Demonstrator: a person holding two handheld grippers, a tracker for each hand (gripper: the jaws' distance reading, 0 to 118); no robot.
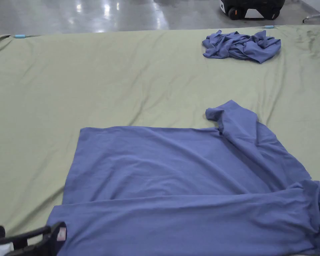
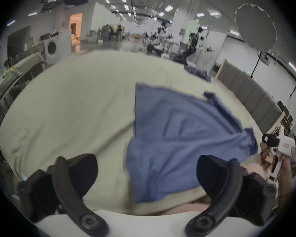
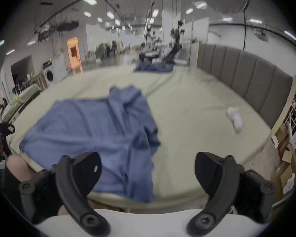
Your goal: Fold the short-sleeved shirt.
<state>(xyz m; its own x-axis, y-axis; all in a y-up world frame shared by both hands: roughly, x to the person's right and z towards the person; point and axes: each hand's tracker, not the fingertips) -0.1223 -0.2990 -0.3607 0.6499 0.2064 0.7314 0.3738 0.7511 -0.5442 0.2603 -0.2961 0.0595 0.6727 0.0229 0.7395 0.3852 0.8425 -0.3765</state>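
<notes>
While both pairs of jaws stand spread and empty, the blue short-sleeved shirt [image 1: 189, 180] lies ahead of them on the green-covered worktop [image 1: 89, 83], its near strip already folded over. Between the right gripper [image 3: 148, 170] jaws the cloth bunches – a pinch there could catch extra layers and skew the fold. Blur hides the shirt's edges before the left gripper [image 2: 147, 172], and its near corner is cut off.

Left claw [image 2: 146, 174] and right claw [image 3: 148, 172] both gape wide, holding nothing.
</notes>
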